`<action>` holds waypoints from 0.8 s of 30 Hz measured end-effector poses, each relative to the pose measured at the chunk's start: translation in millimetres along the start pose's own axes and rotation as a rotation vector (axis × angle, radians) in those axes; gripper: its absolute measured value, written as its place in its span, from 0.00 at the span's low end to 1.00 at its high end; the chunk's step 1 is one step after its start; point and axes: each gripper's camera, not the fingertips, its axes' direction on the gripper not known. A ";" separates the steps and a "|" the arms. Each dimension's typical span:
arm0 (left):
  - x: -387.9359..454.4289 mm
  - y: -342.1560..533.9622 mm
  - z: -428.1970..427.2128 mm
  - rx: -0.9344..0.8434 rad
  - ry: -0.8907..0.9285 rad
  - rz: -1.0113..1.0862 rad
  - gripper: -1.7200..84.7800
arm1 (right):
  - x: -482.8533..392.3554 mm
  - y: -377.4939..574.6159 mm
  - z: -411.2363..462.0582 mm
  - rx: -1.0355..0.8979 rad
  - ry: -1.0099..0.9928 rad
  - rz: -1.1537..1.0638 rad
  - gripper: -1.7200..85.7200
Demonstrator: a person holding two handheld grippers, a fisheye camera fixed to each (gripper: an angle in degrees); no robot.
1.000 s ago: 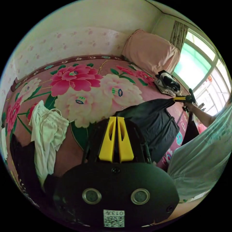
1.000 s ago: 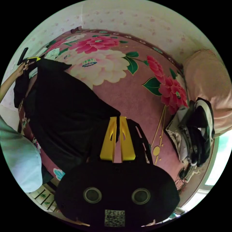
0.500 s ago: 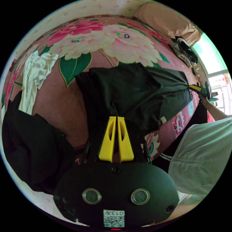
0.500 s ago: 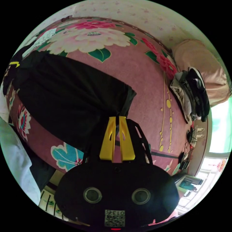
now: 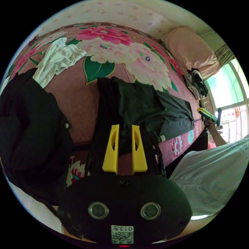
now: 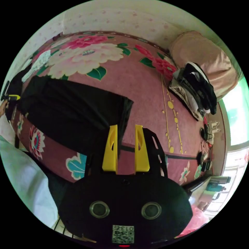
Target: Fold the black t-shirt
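Observation:
The black t-shirt (image 5: 137, 109) lies spread flat on the pink floral bed cover (image 5: 77, 103), near the bed's front edge. My left gripper (image 5: 125, 126) is open, and the shirt's near edge shows in the gap between its yellow jaws. In the right gripper view the t-shirt (image 6: 72, 109) stretches away to the left. My right gripper (image 6: 126, 126) is open just off the shirt's corner, with bed cover between its jaws. The right gripper (image 5: 207, 114) shows past the shirt's far end in the left gripper view. The left gripper (image 6: 10, 97) shows small at the right gripper view's left edge.
A white garment (image 5: 57, 57) lies crumpled farther back on the bed, and a dark pile of clothes (image 5: 28, 124) sits at the left. A pink pillow (image 5: 192, 50) and a stack of clothes (image 6: 194, 88) lie by the window. The person's light clothing (image 5: 215, 176) stands at the bed's front edge.
Both grippers, shut on the t-shirt's corners before, have opened and let it go. The shirt, stretched taut between them earlier, now rests flat on the bed.

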 end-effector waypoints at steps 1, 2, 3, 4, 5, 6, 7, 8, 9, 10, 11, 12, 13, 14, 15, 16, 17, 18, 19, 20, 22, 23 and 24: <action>3.4 -4.1 1.9 0.015 0.010 0.005 0.12 | -14.2 -19.8 5.1 0.036 -0.106 -0.023 0.13; 5.1 -6.7 3.3 0.019 0.008 0.007 0.12 | -22.5 -30.2 8.3 0.054 -0.166 -0.033 0.13; 8.2 -13.0 6.1 0.028 -0.003 0.010 0.12 | -41.6 -52.2 17.1 0.080 -0.296 -0.055 0.13; 9.1 -19.2 9.4 0.035 -0.025 -0.001 0.12 | -63.3 -73.8 29.2 0.082 -0.409 -0.088 0.13; 8.6 -22.1 11.5 0.033 -0.036 -0.012 0.12 | -75.2 -84.5 36.3 0.070 -0.456 -0.112 0.13; 6.6 -27.7 17.1 0.021 -0.041 -0.025 0.11 | -99.4 -104.9 51.5 0.037 -0.520 -0.165 0.13; 3.8 -32.4 24.3 -0.006 -0.048 -0.037 0.09 | -121.7 -123.1 66.8 0.001 -0.557 -0.206 0.13; 2.4 -34.3 28.1 -0.026 -0.051 -0.041 0.08 | -131.6 -131.4 74.4 -0.017 -0.574 -0.219 0.13; -0.1 -37.0 34.8 -0.061 -0.047 -0.039 0.06 | -149.1 -146.3 88.8 -0.053 -0.598 -0.241 0.13; -2.0 -38.1 38.7 -0.082 -0.038 -0.038 0.04 | -163.7 -159.0 102.0 -0.091 -0.612 -0.255 0.12; -2.6 -38.2 39.4 -0.083 -0.036 -0.037 0.04 | -170.1 -164.6 107.9 -0.113 -0.620 -0.263 0.12; -3.9 -37.8 39.9 -0.083 -0.031 -0.036 0.03 | -181.1 -174.1 118.3 -0.157 -0.625 -0.272 0.11; -5.5 -36.6 40.2 -0.088 -0.021 -0.038 0.03 | -190.0 -180.3 126.7 -0.196 -0.608 -0.282 0.08; -6.2 -35.7 40.1 -0.088 -0.014 -0.038 0.02 | -194.0 -182.3 130.7 -0.217 -0.594 -0.289 0.07; -7.5 -33.5 39.4 -0.086 -0.006 -0.040 0.02 | -200.4 -184.6 137.7 -0.266 -0.568 -0.302 0.06; -8.0 -31.0 37.6 -0.079 0.008 -0.041 0.02 | -203.5 -184.8 139.9 -0.278 -0.578 -0.311 0.05; -7.6 -29.8 36.0 -0.073 0.020 -0.035 0.02 | -203.8 -184.5 139.6 -0.275 -0.587 -0.307 0.04; -5.8 -27.3 32.0 -0.061 0.033 -0.018 0.02 | -203.1 -183.2 137.0 -0.265 -0.595 -0.296 0.04; -3.0 -24.2 26.8 -0.052 0.029 0.004 0.02 | -201.4 -181.1 133.1 -0.251 -0.598 -0.288 0.03; -1.3 -22.4 24.1 -0.046 0.030 0.021 0.02 | -200.3 -179.8 130.9 -0.244 -0.606 -0.283 0.03; 2.6 -13.1 16.2 -0.035 0.044 0.072 0.02 | -196.4 -173.5 123.0 -0.232 -0.631 -0.262 0.03; 2.3 -10.4 15.6 -0.039 0.043 0.076 0.02 | -196.0 -171.3 121.2 -0.227 -0.629 -0.257 0.03; 0.0 -5.2 16.3 -0.048 0.035 0.074 0.02 | -195.8 -166.9 119.3 -0.221 -0.626 -0.245 0.03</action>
